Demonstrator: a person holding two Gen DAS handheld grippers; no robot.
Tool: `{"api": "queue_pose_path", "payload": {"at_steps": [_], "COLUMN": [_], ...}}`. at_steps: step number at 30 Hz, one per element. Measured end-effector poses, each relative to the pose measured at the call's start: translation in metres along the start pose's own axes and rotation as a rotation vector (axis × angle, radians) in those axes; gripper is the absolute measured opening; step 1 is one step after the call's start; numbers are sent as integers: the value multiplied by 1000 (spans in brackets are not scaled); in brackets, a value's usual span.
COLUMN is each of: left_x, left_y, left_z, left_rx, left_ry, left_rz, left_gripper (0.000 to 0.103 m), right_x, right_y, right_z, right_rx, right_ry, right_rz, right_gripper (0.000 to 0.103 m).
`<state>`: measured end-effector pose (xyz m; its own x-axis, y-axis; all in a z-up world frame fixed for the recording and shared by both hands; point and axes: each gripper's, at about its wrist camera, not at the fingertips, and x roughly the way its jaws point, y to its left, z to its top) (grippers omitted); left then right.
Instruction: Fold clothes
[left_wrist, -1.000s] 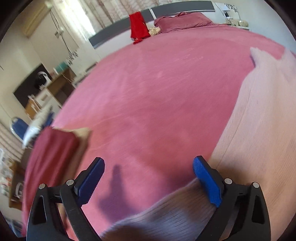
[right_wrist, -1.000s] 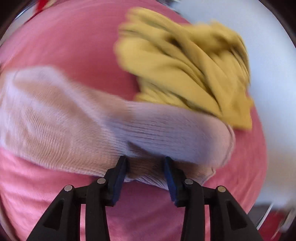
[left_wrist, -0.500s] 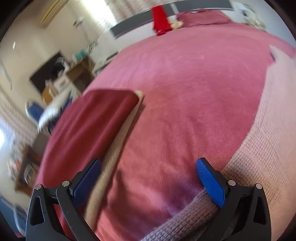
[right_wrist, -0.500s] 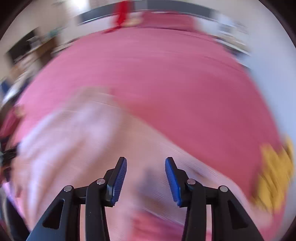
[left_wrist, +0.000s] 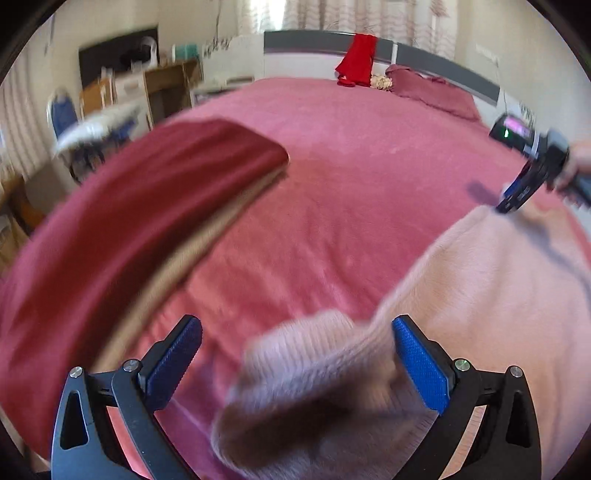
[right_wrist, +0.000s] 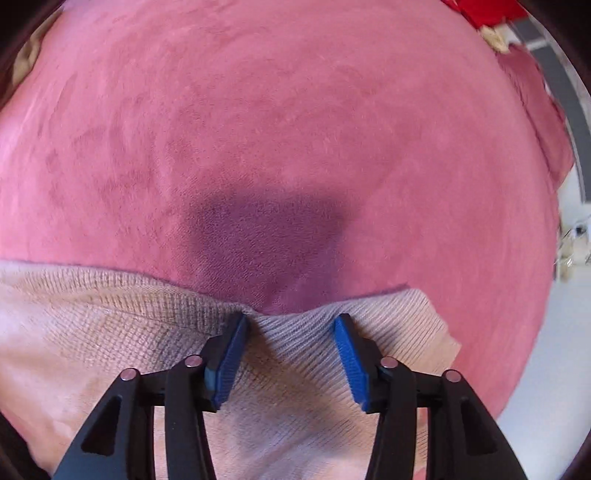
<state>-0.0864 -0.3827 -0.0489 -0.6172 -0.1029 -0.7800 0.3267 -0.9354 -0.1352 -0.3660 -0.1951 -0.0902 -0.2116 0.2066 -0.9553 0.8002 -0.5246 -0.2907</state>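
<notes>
Where yellow clothing filled the right view a second ago, the pale pink ribbed knit sweater (right_wrist: 110, 339) now lies at 6 o'clock on the pink bedspread (right_wrist: 277, 129), the right gripper (right_wrist: 290, 356) part-spread over its edge, the left gripper (left_wrist: 295, 362) spread wide around its cuff.

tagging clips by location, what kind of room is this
Most likely a bedroom: a large bed with a pink cover, a headboard with a pillow below it, and curtains behind.
</notes>
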Motion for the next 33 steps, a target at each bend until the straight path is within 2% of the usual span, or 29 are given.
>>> {"api": "queue_pose_path", "payload": {"at_steps": [3, 5, 7, 11, 13, 15, 17, 19, 21, 22, 23, 24, 25, 27, 30, 33], "left_x": [14, 15, 15, 27, 29, 19, -10, -36, -54, -57, -56, -56, -58, -71, -95, -105], "left_y": [8, 6, 0, -9, -5, 9, 33, 53, 69, 75, 80, 84, 90, 105, 128, 147], "left_z": [-7, -8, -6, 2, 11, 22, 36, 48, 60, 65, 68, 69, 68, 62, 52, 55], "left_rx": [-92, -105, -117, -138, -180, -253, -335, -364, -348, -325, -308, -299, -300, -331, -394, -444], "left_ry": [78, 42, 10, 4, 33, 21, -77, -168, -222, -214, -190, -170, -162, -177, -226, -253], "left_rz": [-114, -126, -140, -130, -161, -236, -280, -252, -177, -131, -93, -61, -42, -19, 29, 60], "left_gripper": [103, 103, 103, 103, 103, 103, 103, 103, 103, 103, 103, 103, 103, 103, 103, 103], "right_x": [-4, -8, -11, -18, -23, -45, -73, -99, -104, -75, -51, -29, -27, -28, -50, -52], "right_y": [-5, -4, -3, -10, -21, -37, -56, -67, -67, -63, -60, -58, -65, -82, -85, -83], "right_z": [-29, -56, -83, -114, -118, -123, -131, -142, -153, -132, -123, -117, -120, -129, -179, -210], "right_rx": [75, 118, 161, 323, 418, 504, 595, 643, 655, 654, 656, 658, 678, 723, 788, 769], "right_ry": [-29, -65, -103, -225, -290, -428, -592, -738, -858, -854, -743, -617, -591, -571, -643, -575], "right_rz": [34, 53, 71, 122, 175, 259, 351, 382, 405, 431, 471, 513, 520, 523, 484, 467], "right_gripper": [45, 33, 27, 14, 11, 9, 9, 9, 11, 18, 27, 26, 26, 26, 28, 29]}}
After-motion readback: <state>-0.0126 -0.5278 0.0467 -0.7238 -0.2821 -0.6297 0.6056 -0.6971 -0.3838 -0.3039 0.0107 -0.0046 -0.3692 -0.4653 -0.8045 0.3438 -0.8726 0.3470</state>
